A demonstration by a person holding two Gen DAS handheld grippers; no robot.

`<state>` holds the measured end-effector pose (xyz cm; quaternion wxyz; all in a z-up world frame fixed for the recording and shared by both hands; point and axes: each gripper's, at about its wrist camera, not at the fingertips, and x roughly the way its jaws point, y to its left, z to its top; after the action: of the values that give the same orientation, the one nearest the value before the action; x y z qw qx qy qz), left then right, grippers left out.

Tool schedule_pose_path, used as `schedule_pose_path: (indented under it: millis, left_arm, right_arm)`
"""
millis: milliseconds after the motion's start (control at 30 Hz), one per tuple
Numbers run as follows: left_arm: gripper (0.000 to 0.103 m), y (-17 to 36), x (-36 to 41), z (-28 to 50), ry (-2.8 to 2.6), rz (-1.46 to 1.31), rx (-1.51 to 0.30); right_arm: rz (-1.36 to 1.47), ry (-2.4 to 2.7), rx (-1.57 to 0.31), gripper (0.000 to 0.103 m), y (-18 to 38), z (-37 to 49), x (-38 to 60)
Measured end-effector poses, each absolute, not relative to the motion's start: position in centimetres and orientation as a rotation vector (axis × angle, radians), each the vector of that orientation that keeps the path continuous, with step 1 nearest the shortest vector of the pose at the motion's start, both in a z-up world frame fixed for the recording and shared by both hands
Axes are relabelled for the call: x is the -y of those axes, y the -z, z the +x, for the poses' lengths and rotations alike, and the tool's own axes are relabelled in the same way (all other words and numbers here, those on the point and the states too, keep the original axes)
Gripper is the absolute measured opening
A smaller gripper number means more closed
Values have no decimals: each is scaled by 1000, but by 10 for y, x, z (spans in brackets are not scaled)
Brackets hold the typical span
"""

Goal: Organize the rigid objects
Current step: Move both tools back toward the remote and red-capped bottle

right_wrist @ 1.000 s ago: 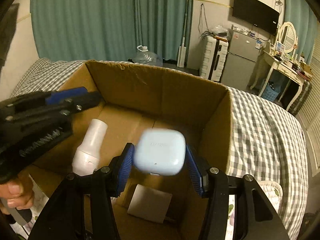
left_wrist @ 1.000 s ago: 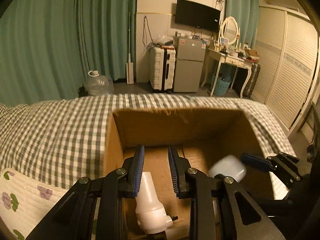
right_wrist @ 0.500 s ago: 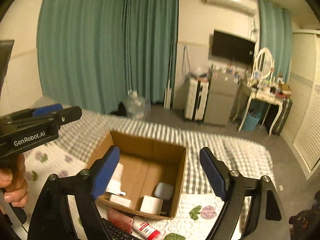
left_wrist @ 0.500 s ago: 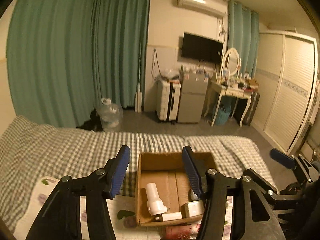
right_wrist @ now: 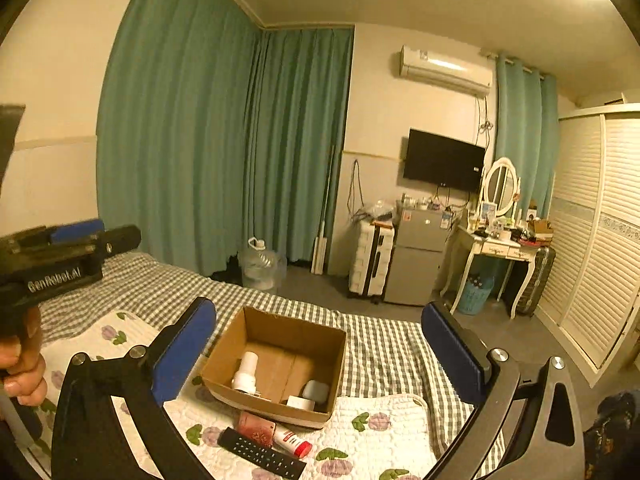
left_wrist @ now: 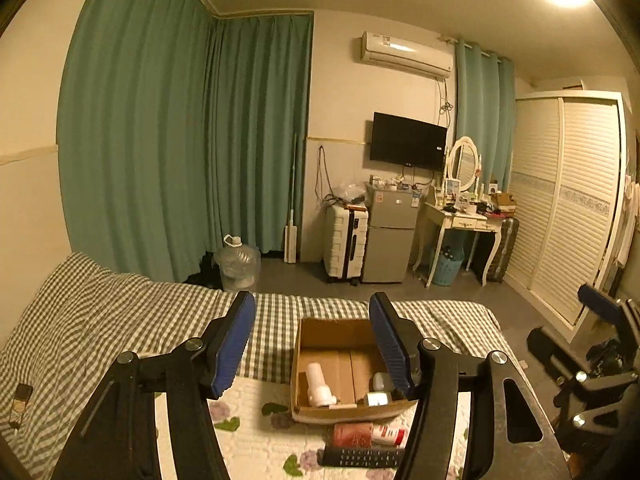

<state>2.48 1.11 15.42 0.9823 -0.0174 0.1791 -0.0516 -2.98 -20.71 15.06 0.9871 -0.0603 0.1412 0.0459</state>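
Observation:
An open cardboard box (left_wrist: 310, 410) (right_wrist: 224, 350) stands on the bed. Inside lie a white bottle-shaped piece (left_wrist: 317, 384) (right_wrist: 246, 372), a pale blue case (right_wrist: 315, 391) and a small white box (left_wrist: 376, 399) (right_wrist: 301, 403). In front of the box lie a red packet (left_wrist: 352, 429) (right_wrist: 255, 428), a white tube with a red cap (left_wrist: 389, 436) (right_wrist: 290, 439) and a black remote (left_wrist: 362, 458) (right_wrist: 260, 453). My left gripper (left_wrist: 312, 338) is open and empty, high above the box. My right gripper (right_wrist: 320, 350) is open and empty, also high above it.
A floral quilted mat (right_wrist: 384, 432) lies over a checked bedspread (left_wrist: 100, 312). Beyond the bed stand a water jug (left_wrist: 238, 262), a white suitcase (left_wrist: 346, 242), a small fridge (left_wrist: 390, 232), a dressing table (left_wrist: 464, 220) and a louvred wardrobe (left_wrist: 568, 208).
Both grippers rose far up and back from inside the box and opened wide. The right gripper let go of the pale blue case, which now lies in the box.

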Motion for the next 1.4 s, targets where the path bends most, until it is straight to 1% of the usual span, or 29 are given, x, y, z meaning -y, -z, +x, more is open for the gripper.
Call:
schedule_pose_path:
  millis: [167, 367, 867, 1033, 1400]
  left_arm:
    - [62, -148, -10, 10, 115, -35, -360]
    - [62, -129, -4, 6, 128, -24, -361]
    - [62, -22, 24, 71, 133, -17, -563]
    - [62, 12, 32, 90, 147, -25, -625]
    - [62, 94, 45, 119, 176, -6, -821]
  right_arm:
    - [-136, -105, -259, 103, -152, -59, 205]
    - [-114, -127, -296, 103, -133, -66, 211]
    - [-55, -94, -494, 103, -30, 2, 249]
    - [-68, -88, -547, 103, 0, 26, 255]
    - [-99, -86, -689, 103, 69, 65, 265]
